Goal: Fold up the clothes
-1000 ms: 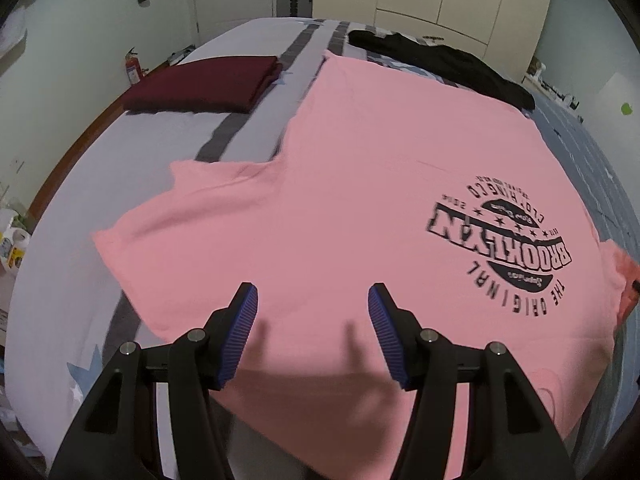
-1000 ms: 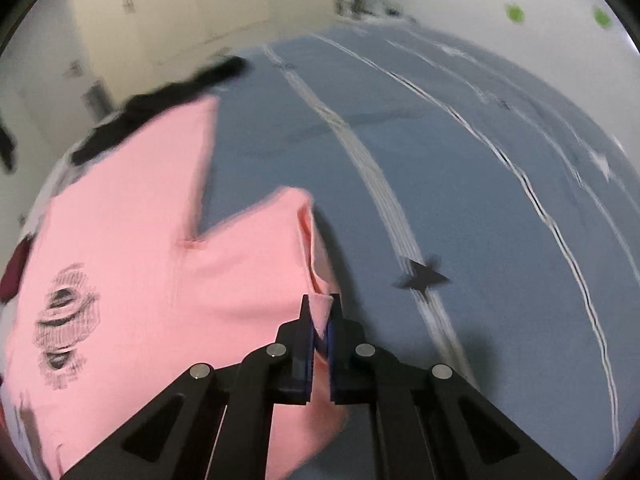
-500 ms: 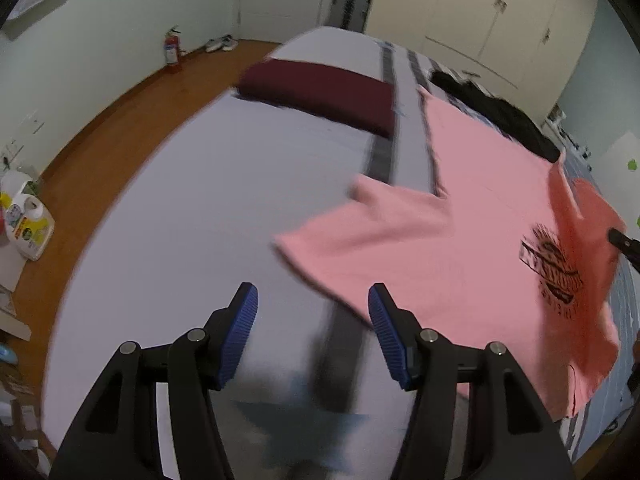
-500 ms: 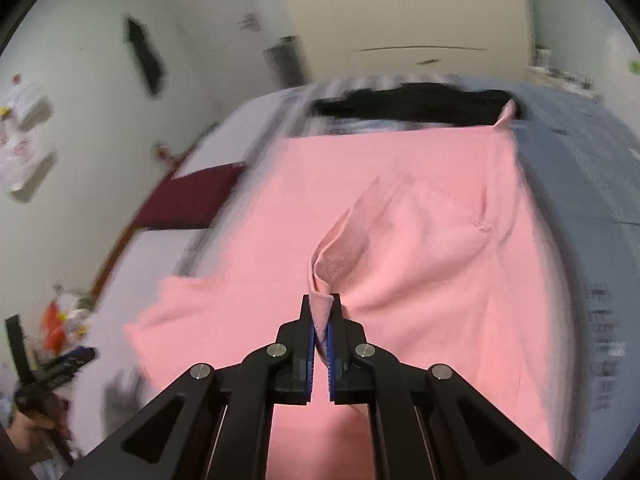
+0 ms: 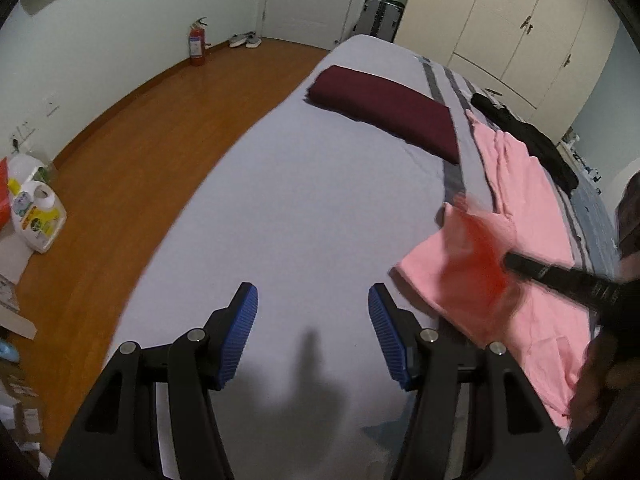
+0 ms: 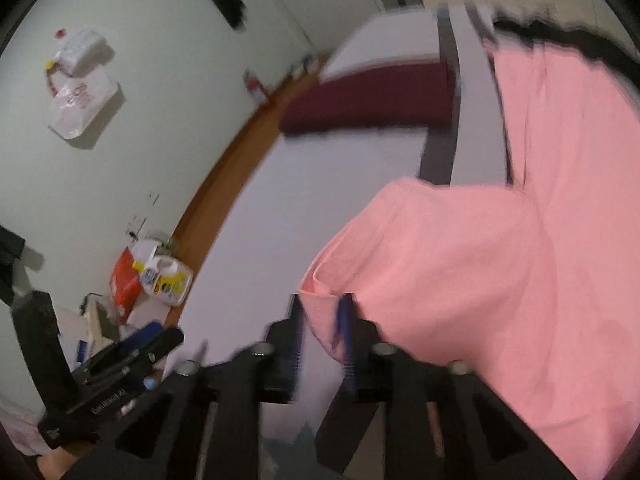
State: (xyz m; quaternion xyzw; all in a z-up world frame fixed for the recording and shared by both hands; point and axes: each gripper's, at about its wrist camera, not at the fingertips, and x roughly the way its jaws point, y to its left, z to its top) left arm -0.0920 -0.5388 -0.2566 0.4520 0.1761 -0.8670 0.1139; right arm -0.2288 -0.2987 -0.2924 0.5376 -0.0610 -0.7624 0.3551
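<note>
Right gripper point(image 6: 320, 320) is seen with its jaws opening, the pink T-shirt's point(image 6: 520, 240) sleeve edge between them but no longer pinched flat. Left gripper point(image 5: 312, 332) hangs released over bare sheet near the bed's point(image 5: 300, 200) left edge, nothing between its pads. The shirt lies along the bed's right half, beside the folded maroon garment point(image 5: 384, 112) and a black garment point(image 5: 532, 140) toward the far end. It is judged light, limp and not slippery — best taken at a hem, a sleeve edge or a shoulder seam, where doubled cloth gives the pads something to bite. Compared with a second ago, the right sleeve has been carried across the shirt — the printed chest is now covered — and the left gripper has been swung off the cloth.
</note>
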